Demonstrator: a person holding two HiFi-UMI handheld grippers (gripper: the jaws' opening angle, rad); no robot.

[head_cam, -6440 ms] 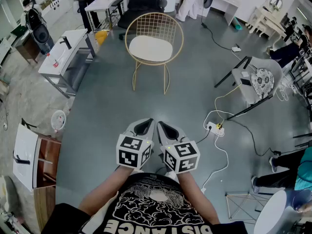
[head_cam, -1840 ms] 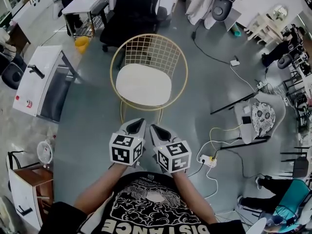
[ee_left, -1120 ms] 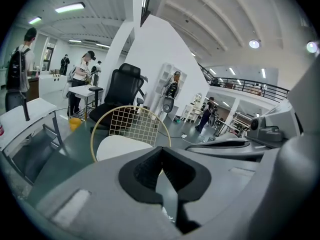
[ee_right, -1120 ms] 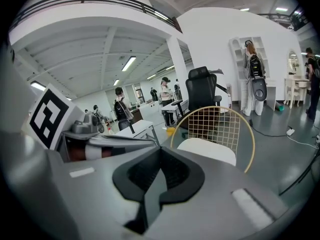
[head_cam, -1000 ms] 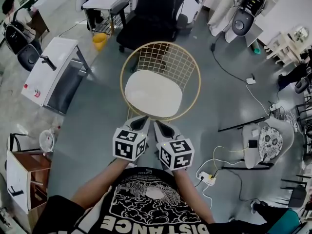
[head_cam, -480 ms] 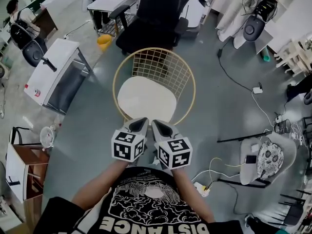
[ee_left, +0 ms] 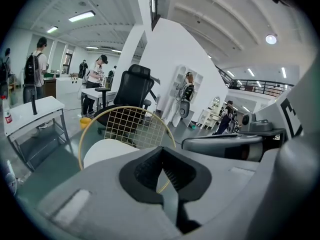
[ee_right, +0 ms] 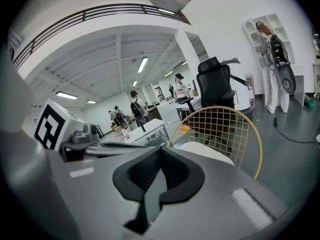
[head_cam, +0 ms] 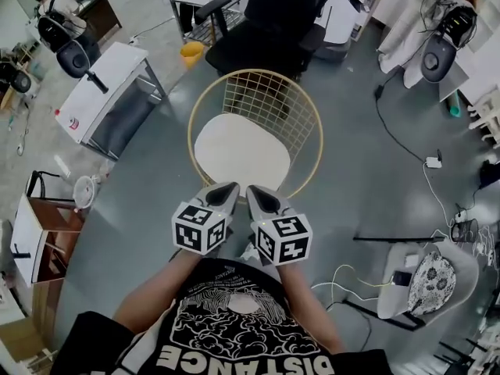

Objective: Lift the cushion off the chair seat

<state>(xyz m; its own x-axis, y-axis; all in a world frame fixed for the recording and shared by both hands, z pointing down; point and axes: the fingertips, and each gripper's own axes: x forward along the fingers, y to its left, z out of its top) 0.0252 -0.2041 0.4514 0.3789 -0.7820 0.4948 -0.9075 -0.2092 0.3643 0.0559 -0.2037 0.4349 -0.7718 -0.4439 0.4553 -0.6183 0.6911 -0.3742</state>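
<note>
A cream round cushion (head_cam: 242,151) lies on the seat of a gold wire chair (head_cam: 316,123) just ahead of me. My left gripper (head_cam: 228,187) and right gripper (head_cam: 254,190) are held side by side, tips over the chair's near rim, short of the cushion and touching nothing. The left gripper view shows the cushion (ee_left: 102,151) beyond the left gripper (ee_left: 162,169), whose jaws are just opening from shut, with nothing between them. Seen from the right gripper view, the cushion (ee_right: 207,151) lies past the right gripper (ee_right: 159,171), jaws together and empty.
A black office chair (head_cam: 273,22) stands right behind the gold chair, with a yellow bucket (head_cam: 191,51) beside it. A white table (head_cam: 109,84) and a small fan (head_cam: 82,192) are at the left. At the right, cables (head_cam: 406,155) cross the floor near a grey chair (head_cam: 426,276).
Both grippers have come forward together towards the gold chair. Their tips now reach its near rim, and the chair sits closer in view.
</note>
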